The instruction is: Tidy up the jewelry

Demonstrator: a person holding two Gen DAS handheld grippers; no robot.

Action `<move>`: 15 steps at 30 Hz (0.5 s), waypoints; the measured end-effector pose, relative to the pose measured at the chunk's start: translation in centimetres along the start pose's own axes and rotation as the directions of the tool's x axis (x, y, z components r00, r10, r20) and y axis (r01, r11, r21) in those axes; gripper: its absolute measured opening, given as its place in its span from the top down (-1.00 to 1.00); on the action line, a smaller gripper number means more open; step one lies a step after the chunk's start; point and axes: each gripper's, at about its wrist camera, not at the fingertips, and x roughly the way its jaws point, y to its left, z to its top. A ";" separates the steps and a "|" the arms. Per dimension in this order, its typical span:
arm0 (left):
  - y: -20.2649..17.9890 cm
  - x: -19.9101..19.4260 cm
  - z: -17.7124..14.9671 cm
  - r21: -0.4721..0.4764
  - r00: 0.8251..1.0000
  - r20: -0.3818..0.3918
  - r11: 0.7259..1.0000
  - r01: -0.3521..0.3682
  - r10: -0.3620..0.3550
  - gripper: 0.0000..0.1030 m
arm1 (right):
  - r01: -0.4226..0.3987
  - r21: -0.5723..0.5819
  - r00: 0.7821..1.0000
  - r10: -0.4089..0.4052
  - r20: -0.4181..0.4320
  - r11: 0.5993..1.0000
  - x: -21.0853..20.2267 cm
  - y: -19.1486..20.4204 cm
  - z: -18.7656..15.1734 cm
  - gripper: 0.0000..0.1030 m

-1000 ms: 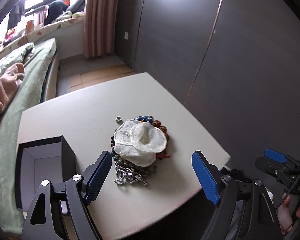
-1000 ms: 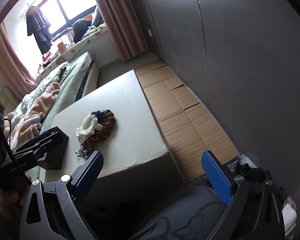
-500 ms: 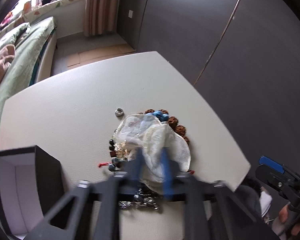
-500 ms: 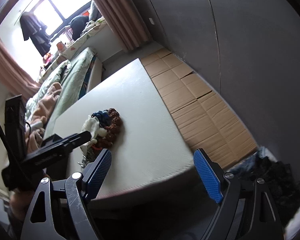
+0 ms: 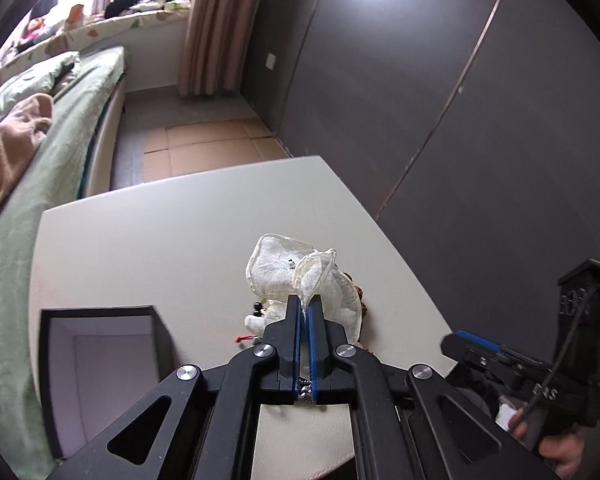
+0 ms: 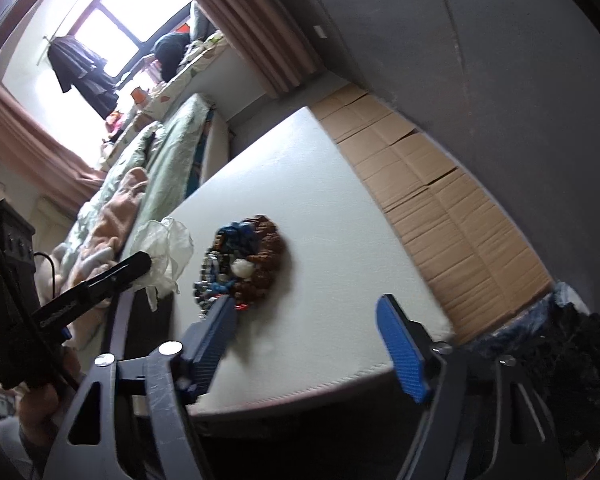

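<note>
Since a second ago, left claw has gone from spread wide to pinched on the white gauze pouch, which now hangs lifted off the heap instead of draped over it.

Left to right: open black box sits at worktop's left edge, just beside the claw. Pouch held by a thin fold only, near claw tips. Jewelry pile of blue and brown beads plus chain lies uncovered mid-worktop. Right claw hovers gaping, empty, near the pile.

Risks, judged: slippery gauze may slide from the pinch; a bead string snagged in the fabric could drag the pile toward the edge.
</note>
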 end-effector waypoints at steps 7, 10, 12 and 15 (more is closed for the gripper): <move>2.3 -2.6 -0.2 -0.070 0.999 0.039 0.997 -0.034 0.037 0.95 | -0.120 0.018 0.991 0.121 -0.062 0.993 2.7 2.6 2.8 -0.26; 3.4 -3.7 -0.2 -0.098 0.997 0.052 0.994 -0.049 0.055 0.95 | -0.135 0.003 0.987 0.135 -0.083 0.991 3.8 4.1 3.4 -0.25; 3.9 -4.3 0.0 -0.108 0.996 0.060 0.993 -0.057 0.063 0.95 | -0.140 -0.012 0.984 0.138 -0.109 0.990 4.9 5.1 3.8 -0.20; 4.6 -5.3 0.1 -0.123 0.995 0.072 0.990 -0.063 0.073 0.95 | -0.140 -0.030 0.980 0.134 -0.149 0.990 6.7 6.1 4.2 -0.13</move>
